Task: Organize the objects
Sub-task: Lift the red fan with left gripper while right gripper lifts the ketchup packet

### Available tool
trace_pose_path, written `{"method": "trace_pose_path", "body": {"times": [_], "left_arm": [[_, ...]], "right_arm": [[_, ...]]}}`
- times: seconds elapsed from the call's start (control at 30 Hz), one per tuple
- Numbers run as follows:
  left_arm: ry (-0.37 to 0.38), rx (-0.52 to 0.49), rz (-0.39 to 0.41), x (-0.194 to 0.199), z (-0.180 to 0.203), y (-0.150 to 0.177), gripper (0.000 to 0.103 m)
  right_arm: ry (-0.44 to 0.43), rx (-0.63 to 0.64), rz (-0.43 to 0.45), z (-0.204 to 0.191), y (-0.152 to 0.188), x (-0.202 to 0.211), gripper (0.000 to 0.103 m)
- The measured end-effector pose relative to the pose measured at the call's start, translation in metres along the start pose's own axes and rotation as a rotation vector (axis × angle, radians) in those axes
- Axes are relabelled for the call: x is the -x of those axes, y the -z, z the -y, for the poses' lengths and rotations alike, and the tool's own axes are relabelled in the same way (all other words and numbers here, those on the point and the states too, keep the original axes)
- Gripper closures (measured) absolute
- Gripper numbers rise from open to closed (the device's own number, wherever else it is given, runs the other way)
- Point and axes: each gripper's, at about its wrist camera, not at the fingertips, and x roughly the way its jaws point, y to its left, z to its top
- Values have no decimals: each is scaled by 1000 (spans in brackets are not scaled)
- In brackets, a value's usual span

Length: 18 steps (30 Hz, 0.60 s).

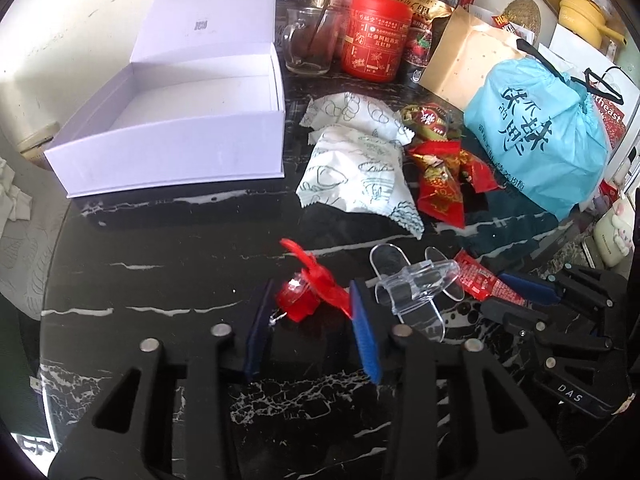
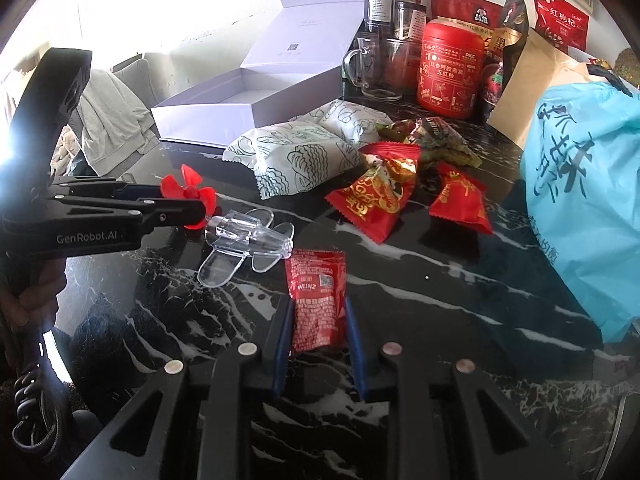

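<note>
My left gripper (image 1: 310, 312) is open with its jaws on either side of a small red propeller toy (image 1: 298, 294) that lies on the black marble table; it also shows in the right wrist view (image 2: 188, 194). A clear plastic plane (image 1: 416, 284) lies just right of it, also visible from the right wrist (image 2: 248, 240). My right gripper (image 2: 318, 320) is open around a red Heinz ketchup sachet (image 2: 318, 300) lying flat on the table; the sachet also shows in the left wrist view (image 1: 484, 280). An open white box (image 1: 172, 128) stands at the back left.
Two white patterned snack packs (image 1: 356, 172), red candy packs (image 1: 444, 188) and green ones (image 2: 440, 140) lie mid-table. A blue bag (image 1: 540, 140) sits right. A red tin (image 1: 376, 38), glass mug (image 1: 308, 40), jars and pouches line the back.
</note>
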Motion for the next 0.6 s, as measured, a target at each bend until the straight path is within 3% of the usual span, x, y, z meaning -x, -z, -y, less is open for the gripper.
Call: {"method": "trace_pose_path", "body": {"times": [0.6], "left_arm": [[42,3,5,5,7,-5,67]], "right_arm": [[2,-34,73,8,-9,25,78]]}}
